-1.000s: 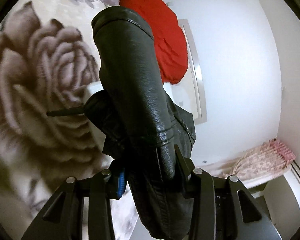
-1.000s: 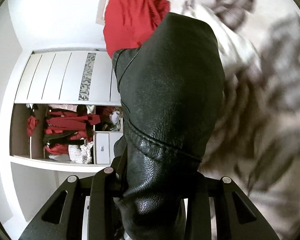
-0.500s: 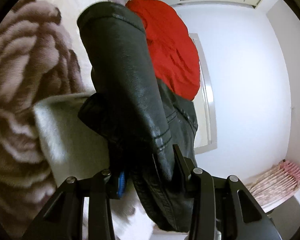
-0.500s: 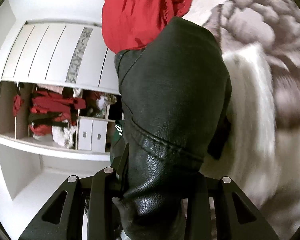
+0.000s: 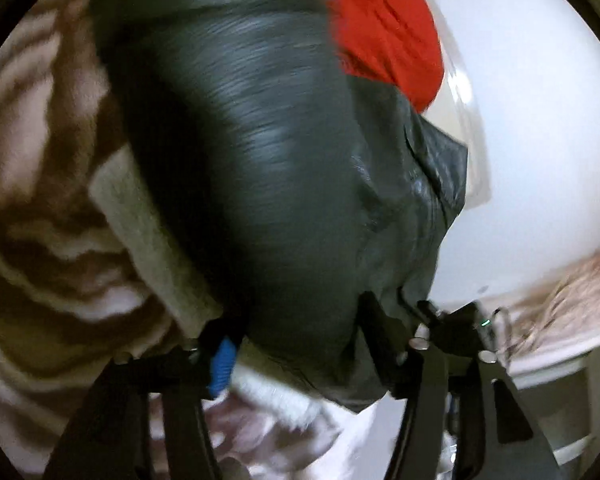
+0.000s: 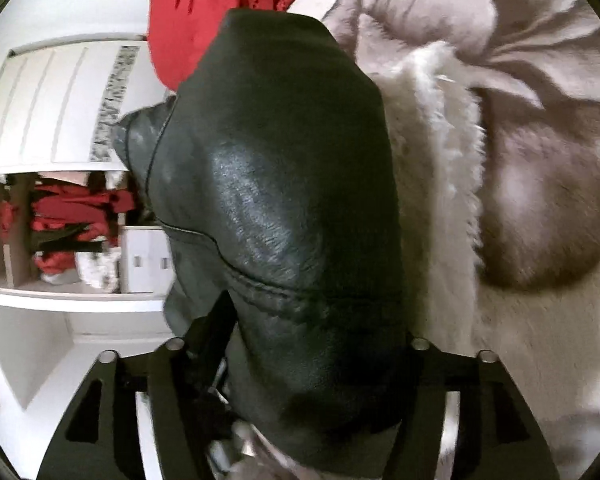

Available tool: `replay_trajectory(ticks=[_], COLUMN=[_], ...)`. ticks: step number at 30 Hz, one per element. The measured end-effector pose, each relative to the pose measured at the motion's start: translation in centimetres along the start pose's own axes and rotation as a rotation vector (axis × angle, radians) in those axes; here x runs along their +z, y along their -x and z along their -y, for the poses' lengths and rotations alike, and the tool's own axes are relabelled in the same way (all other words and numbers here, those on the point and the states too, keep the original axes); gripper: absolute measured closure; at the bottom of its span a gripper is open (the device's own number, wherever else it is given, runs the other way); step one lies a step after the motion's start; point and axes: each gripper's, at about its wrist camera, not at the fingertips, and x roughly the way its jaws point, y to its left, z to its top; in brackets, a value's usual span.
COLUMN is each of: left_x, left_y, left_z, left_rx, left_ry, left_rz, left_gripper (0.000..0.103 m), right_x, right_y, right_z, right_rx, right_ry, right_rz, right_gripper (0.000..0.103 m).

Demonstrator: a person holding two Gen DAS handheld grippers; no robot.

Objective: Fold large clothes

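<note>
A black leather jacket [image 5: 284, 168] fills the middle of both wrist views, lying bunched on a bed blanket [image 6: 540, 160] printed with large brown roses. In the left wrist view, which is blurred, the left gripper [image 5: 300, 344] has its jaws spread; they have just been opening, and the jacket's lower fold sits between them, though the blur hides whether the pads press on it. In the right wrist view the right gripper [image 6: 312, 344] has likewise just been opening, with a thick roll of the jacket bulging between its fingers; its right finger is hidden behind the leather, so contact cannot be judged. White fleece lining [image 6: 432, 168] shows along the jacket's edge toward the blanket. A red garment [image 6: 220, 0] lies just beyond the jacket. Past the jacket's other side stands an open wardrobe [image 6: 60, 232] holding red clothes.
</note>
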Motion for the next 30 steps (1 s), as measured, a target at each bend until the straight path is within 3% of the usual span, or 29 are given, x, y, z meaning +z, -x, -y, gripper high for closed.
replay_trajectory(ticks=[2, 3, 4, 6, 8, 12, 14, 15, 18, 24, 30], left_x=[0.0, 0.0, 0.2, 0.4, 0.7, 2.3, 2.5, 2.2, 1.8, 0.1, -2.6], left_y=[1.4, 2.3, 3.1, 4.7, 6.6, 8.7, 10.2, 11.2, 12.4, 18.8, 27.4], left_z=[0.9, 1.3, 1.8, 2.6, 4.5, 8.5, 9.3, 10.5, 11.9, 16.2, 20.6], left_rx=[0.046, 0.058, 0.079, 0.135, 0.244, 0.435, 0.517, 0.558, 0.589, 0.556, 0.495], left_ry=[-0.054, -0.078, -0.102, -0.168, -0.281, -0.483, -0.572, -0.631, -0.703, -0.785, -0.878], left_rz=[-0.001, -0.002, -0.001, 0.006, 0.03, 0.077, 0.093, 0.098, 0.096, 0.062, 0.031], left_gripper=[0.03, 0.012, 0.003, 0.003, 0.002, 0.0, 0.0, 0.0, 0.0, 0.0, 0.0], right_x=[-1.0, -1.6, -2.2, -3.7, -5.3, -9.7, -12.1, -13.4, -16.7, -22.6, -31.1], right_y=[0.6, 1.1, 1.5, 2.3, 3.1, 3.6, 3.9, 4.0, 5.3, 9.2, 13.3], right_z=[-0.9, -1.4, -2.1, -3.5, -5.3, -9.0, -9.9, -11.0, -14.1, -22.0, -31.2], right_rx=[-0.085, -0.141, -0.218, -0.348, -0.462, -0.783, -0.866, -0.901, -0.951, -1.011, -1.052], right_ry=[-0.002, 0.005, 0.028, 0.054, 0.096, 0.171, 0.188, 0.199, 0.205, 0.181, 0.172], right_rz=[0.029, 0.052, 0.072, 0.115, 0.157, 0.23, 0.246, 0.265, 0.335, 0.457, 0.552], right_gripper=[0.028, 0.028, 0.028, 0.028, 0.024, 0.017, 0.013, 0.013, 0.013, 0.012, 0.012])
